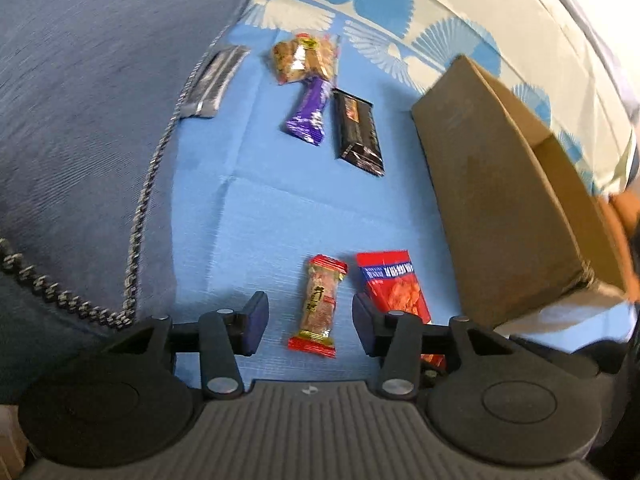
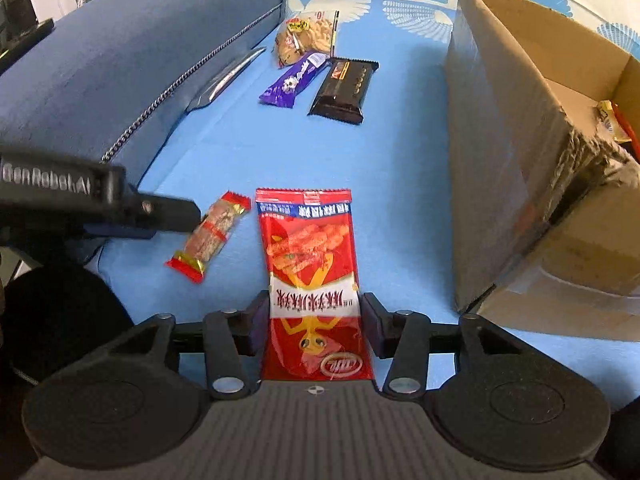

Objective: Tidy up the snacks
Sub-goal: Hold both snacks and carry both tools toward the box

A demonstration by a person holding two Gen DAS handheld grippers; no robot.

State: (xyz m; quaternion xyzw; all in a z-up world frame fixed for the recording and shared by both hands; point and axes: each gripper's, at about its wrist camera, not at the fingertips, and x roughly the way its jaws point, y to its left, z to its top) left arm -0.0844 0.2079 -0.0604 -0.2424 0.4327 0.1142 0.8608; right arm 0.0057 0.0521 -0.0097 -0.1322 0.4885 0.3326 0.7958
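Observation:
A small red-ended snack bar (image 1: pixel 320 304) lies on the blue cloth (image 1: pixel 260 220) between the fingers of my left gripper (image 1: pixel 311 324); the pads stand clear of it, so the gripper is open. A red snack packet (image 2: pixel 314 264) lies flat between the jaws of my right gripper (image 2: pixel 315 320), whose pads sit just off its edges, open. The left gripper's finger (image 2: pixel 172 216) shows in the right wrist view beside the small bar (image 2: pixel 210 236). An open cardboard box (image 2: pixel 500 140) stands to the right with a wrapped snack (image 2: pixel 612 120) inside.
Farther back lie a purple bar (image 2: pixel 294 80), a black packet (image 2: pixel 344 86), a clear bag of cookies (image 2: pixel 306 38) and a silver wrapper (image 2: pixel 228 74). A dark blue cushion (image 2: pixel 120 60) with a braided edge borders the cloth on the left.

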